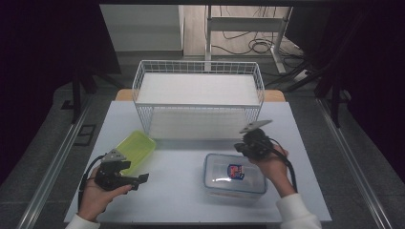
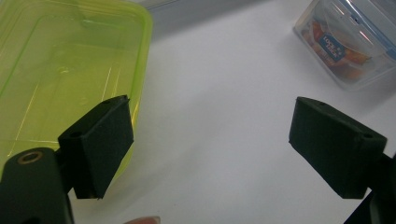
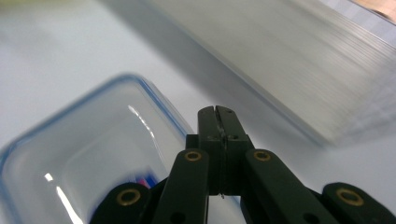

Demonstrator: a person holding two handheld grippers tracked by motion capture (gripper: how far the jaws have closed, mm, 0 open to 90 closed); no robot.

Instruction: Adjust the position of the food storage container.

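Resting on the white table (image 1: 191, 195), the clear lidded container (image 1: 234, 172) lies at about 5 o'clock from the table's middle. The right gripper (image 1: 243, 145), jaws pressed together on nothing, hovers just past the container's far right corner, at 1 o'clock. The left gripper (image 1: 142, 178), jaws spread wide and empty, sits at 8 o'clock, just beside the green tray (image 1: 136, 149). A white wire basket (image 1: 198, 90) stands at 12 o'clock.

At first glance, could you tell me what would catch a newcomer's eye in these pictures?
The white wire basket stands large at the far side of the table. Nearer, a lime-green container lies at the left beside the open left tool, and a clear blue-rimmed box with a red and blue label sits right of centre. The right tool is shut, empty, beside that box's far right corner.
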